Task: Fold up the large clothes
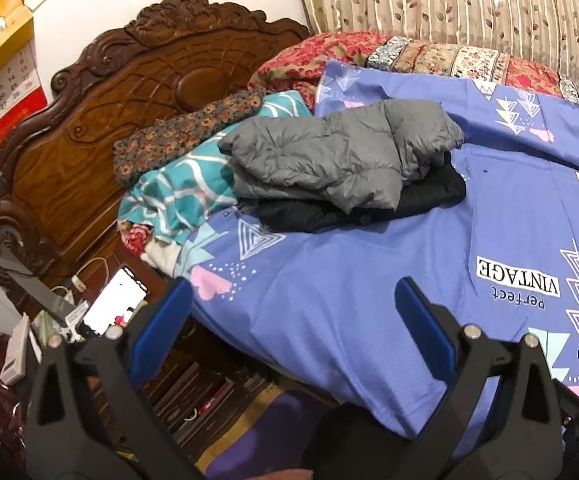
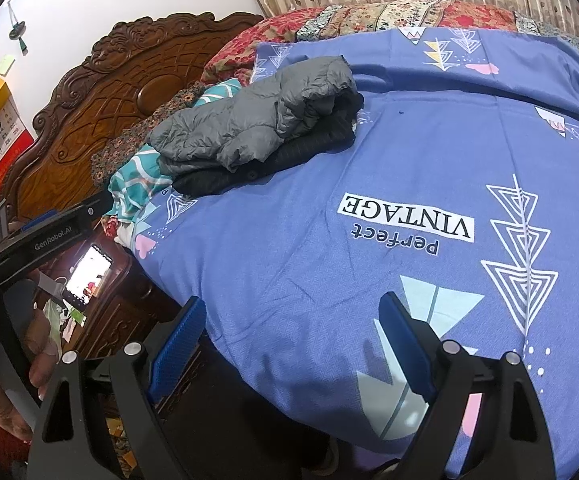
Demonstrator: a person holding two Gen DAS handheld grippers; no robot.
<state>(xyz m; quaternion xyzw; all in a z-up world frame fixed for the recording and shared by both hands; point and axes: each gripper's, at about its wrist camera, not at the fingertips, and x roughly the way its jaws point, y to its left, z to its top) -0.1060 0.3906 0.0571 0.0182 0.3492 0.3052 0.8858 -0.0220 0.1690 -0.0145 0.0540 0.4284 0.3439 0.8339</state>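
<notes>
Two grippers: your left gripper (image 1: 289, 312) and right gripper (image 2: 293, 332) both stand wide open over the near bed edge, gripping nothing.
Sheet: your blue sheet (image 1: 369, 280) spreads bare just ahead of the blue pads (image 2: 181, 340).
Clothes: your grey jacket (image 1: 329, 156) lies folded on a dark garment (image 1: 429, 192), farther up the bed, near the pillows.
Pillows: a teal pillow (image 1: 177, 196) lies just left of the pile.
Headboard: carved wood (image 1: 109, 120) beyond.

Grey jacket (image 1: 329, 152) on blue triangle-print sheet (image 1: 369, 300).
</notes>
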